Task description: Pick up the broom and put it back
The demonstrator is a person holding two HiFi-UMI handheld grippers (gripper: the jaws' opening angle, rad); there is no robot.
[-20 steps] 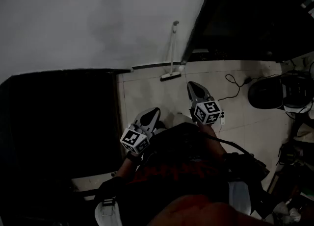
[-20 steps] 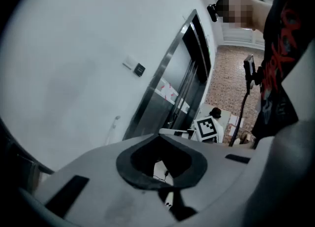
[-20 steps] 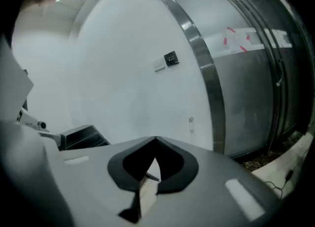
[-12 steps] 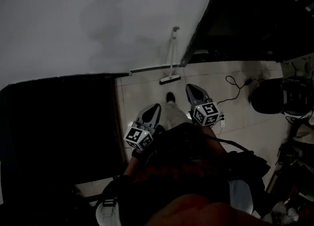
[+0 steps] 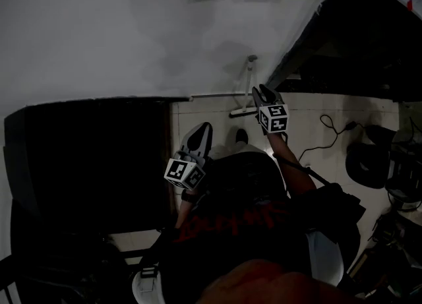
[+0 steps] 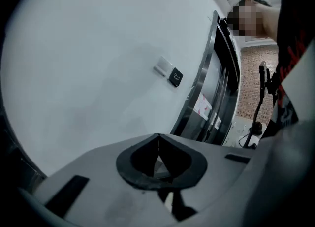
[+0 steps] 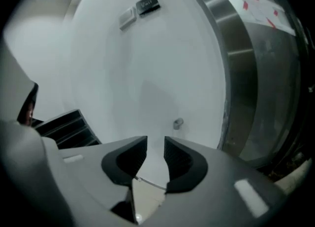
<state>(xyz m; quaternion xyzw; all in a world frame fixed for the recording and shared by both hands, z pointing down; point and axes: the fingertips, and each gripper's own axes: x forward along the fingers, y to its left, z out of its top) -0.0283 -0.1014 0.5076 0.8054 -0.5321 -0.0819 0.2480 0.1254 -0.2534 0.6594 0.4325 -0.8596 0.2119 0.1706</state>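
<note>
The broom (image 5: 248, 78) is located in the upper centre of the head view, stood upright on the tiled floor (image 5: 303, 115) with its handle leaned against the white wall (image 5: 99, 32). The right gripper (image 5: 259, 90) is held just beside the handle, to its right in the frame. In the right gripper view the jaws are set apart, and only wall and floor are seen in the gap. The handle tip (image 7: 178, 122) is shown beyond them, not enclosed. The left gripper (image 5: 201, 131) is carried lower, left of centre, well apart from the broom. In the left gripper view its jaws are brought together at the tips, and nothing is gripped.
</note>
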